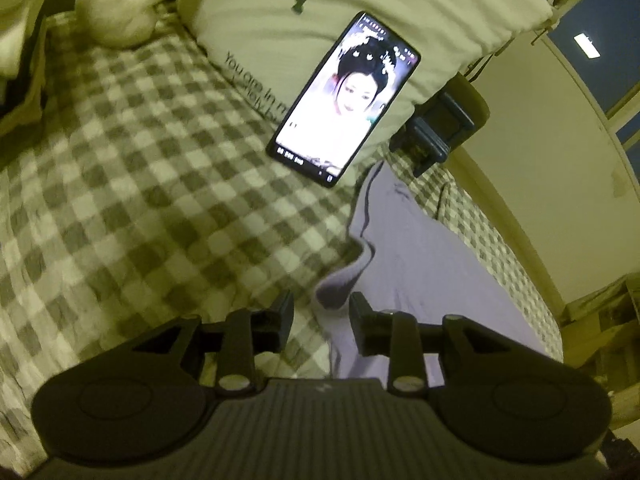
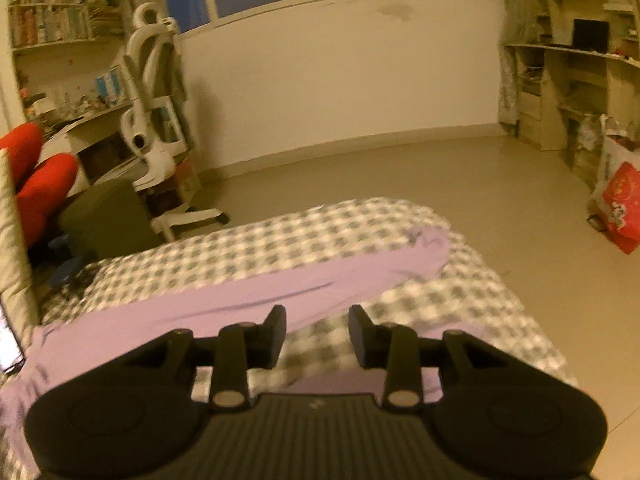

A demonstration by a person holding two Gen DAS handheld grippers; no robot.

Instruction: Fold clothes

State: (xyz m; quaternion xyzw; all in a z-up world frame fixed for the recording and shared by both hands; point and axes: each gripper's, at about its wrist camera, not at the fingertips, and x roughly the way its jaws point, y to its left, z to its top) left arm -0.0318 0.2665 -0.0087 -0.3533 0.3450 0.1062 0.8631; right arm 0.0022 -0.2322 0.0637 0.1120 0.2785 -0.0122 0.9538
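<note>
A lilac garment (image 1: 420, 264) lies stretched along the checked bedsheet (image 1: 140, 184), its folded edge curling near the left gripper. My left gripper (image 1: 320, 316) hovers over that edge with its jaws apart and nothing pressed between them. In the right wrist view the same lilac garment (image 2: 224, 304) runs across the bed as a long strip toward the far corner. My right gripper (image 2: 318, 330) stands open above the strip's near edge and the checked bedsheet (image 2: 440, 312), holding nothing.
A lit phone (image 1: 344, 100) leans on a pale pillow (image 1: 360, 8), beside a dark clamp holder (image 1: 440, 128). A cream soft toy (image 1: 120, 4) lies at the head of the bed. Beyond the bed are a white office chair (image 2: 152, 92), red cushions (image 2: 36, 184), shelves and a red bag (image 2: 620, 204).
</note>
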